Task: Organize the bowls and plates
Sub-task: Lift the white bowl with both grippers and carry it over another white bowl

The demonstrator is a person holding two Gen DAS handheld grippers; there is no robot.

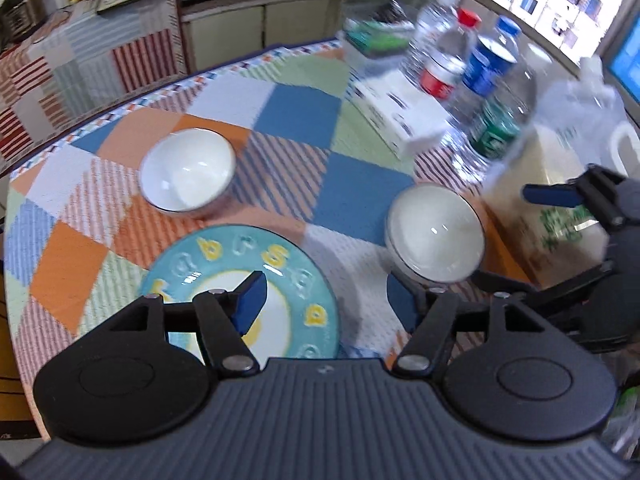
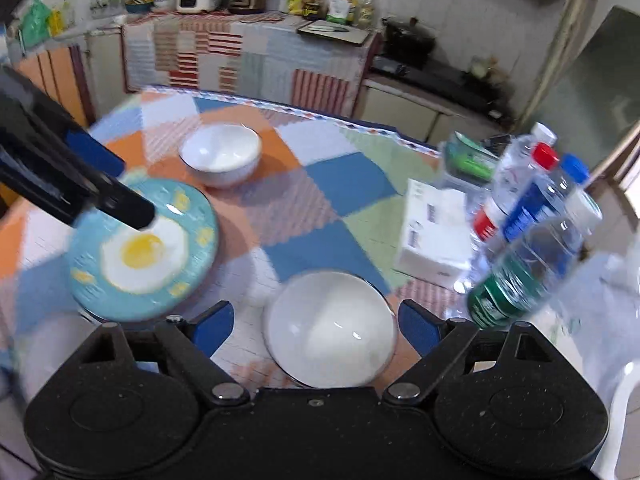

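- The left tongs point(image 1: 324, 300) stand apart with nothing between the blue pads; they hang over the near edge of the teal plate point(image 1: 308, 276).
- The teal plate point(image 2: 144, 248) carries yellow letters on its rim and a fried-egg motif at its centre. It lies flat on the counter point(image 1: 288, 160), which is covered by a patchwork cloth.
- The right tongs point(image 2: 316, 328) stand apart, one pad on each side of the near white bowl point(image 2: 332, 328). Contact with its rim cannot be determined.
- The near white bowl point(image 1: 434, 232) sits upright just right of the plate.
- The far white bowl point(image 1: 188, 170) sits upright beyond the plate, well apart from both tongs.
- Water bottles point(image 1: 472, 64) and a white box point(image 1: 396, 112) occupy the right side of the counter.
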